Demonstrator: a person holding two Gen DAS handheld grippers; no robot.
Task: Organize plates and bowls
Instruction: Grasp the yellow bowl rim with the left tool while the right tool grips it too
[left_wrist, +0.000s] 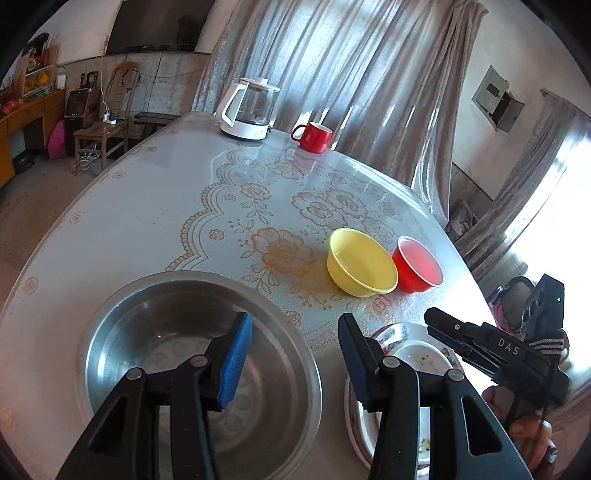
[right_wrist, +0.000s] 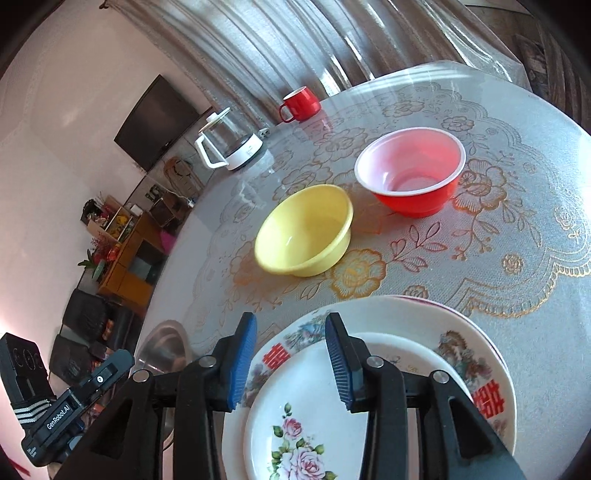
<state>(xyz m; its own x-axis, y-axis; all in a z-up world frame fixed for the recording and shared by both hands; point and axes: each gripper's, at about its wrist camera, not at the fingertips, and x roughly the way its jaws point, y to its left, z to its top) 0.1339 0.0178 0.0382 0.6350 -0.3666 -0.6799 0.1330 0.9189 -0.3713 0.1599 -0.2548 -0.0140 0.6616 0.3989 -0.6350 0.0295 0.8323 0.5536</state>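
Plates (right_wrist: 388, 354) are stacked at the near edge of the table (right_wrist: 535, 258): a white one with pink roses on top, a larger one with red characters and birds beneath, and a red-rimmed edge is seen under that. The right gripper (right_wrist: 291, 358) is held above the stack with its blue pads apart and nothing between them. A steel bowl (left_wrist: 199, 354) is set just left of the plates, wide, shiny and empty. The left gripper (left_wrist: 295, 358) is held over its right rim, jaws spread, nothing clasped. Farther in, a yellow bowl (right_wrist: 304, 230) and a red bowl (right_wrist: 412, 171) with a pale inside are placed side by side, upright, nearly touching. A red mug (right_wrist: 299, 103) and a kettle (right_wrist: 229, 146) are seen at the far edge.
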